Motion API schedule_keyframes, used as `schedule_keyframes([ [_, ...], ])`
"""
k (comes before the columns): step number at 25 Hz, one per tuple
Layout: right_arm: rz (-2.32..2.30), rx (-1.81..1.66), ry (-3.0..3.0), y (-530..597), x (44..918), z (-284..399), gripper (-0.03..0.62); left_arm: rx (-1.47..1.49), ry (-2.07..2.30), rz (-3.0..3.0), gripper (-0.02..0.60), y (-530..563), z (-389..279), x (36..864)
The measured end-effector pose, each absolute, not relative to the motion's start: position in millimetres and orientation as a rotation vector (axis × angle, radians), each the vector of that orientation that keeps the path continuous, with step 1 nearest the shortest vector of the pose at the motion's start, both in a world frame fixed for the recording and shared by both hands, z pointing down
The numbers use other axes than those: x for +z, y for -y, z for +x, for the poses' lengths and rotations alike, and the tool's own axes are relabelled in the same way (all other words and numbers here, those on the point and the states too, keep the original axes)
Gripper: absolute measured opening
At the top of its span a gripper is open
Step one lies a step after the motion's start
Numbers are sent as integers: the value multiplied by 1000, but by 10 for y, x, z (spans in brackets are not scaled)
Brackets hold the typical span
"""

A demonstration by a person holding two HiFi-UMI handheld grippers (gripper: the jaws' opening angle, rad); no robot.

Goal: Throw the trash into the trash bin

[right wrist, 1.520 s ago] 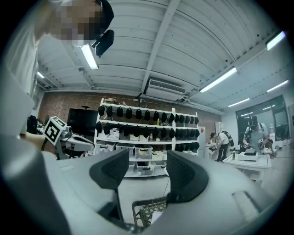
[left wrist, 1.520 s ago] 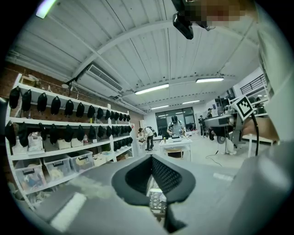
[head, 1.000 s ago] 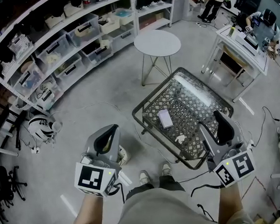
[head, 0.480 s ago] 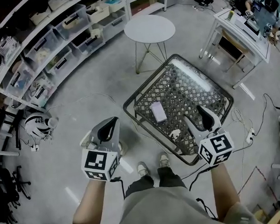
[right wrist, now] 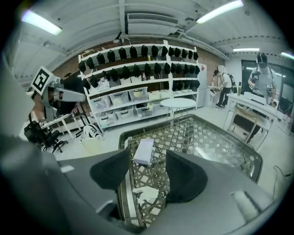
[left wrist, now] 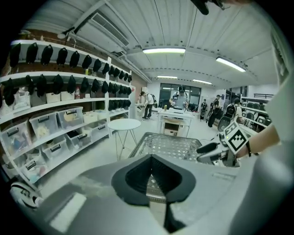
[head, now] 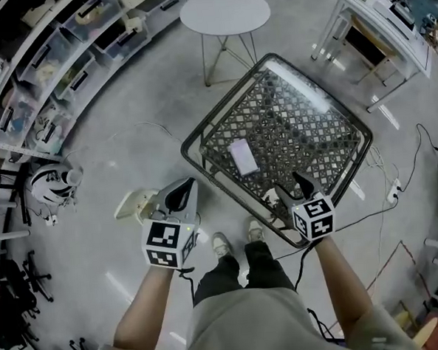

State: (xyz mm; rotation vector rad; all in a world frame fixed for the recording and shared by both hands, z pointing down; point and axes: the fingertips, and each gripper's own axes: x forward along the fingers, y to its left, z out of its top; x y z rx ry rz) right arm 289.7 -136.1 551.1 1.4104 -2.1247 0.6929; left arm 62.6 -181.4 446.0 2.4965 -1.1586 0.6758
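open floor (head: 148,101) left of glass table (head: 305,128), white box (head: 243,156) mid-top, round table (head: 224,12) beyond

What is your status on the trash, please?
Left gripper shut, empty, beside lattice table. Right gripper open, aimed at crumpled white paper near the table edge, not gripping. White box beyond it, clear of the jaws.

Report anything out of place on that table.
A crumpled paper scrap lies on the glass table near the corner closest to the person, just ahead of the open right gripper. It is loose litter, unlike the neat white box. Nothing looks spilled or broken.
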Motion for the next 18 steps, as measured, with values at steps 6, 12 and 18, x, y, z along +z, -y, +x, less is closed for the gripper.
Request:
schedule_keyframes([
  [6,1310,822,2033,1151,6299,2806,253,755,1084,2422,3,1719,686,4945],
  [12,1237,875,1925,1056,6893,2836,253,809,1030,2360,3,1620,718,5336],
  [18,1138,894,1876,922,7242,2784,245,836,996,2286,3,1450,673,5621],
])
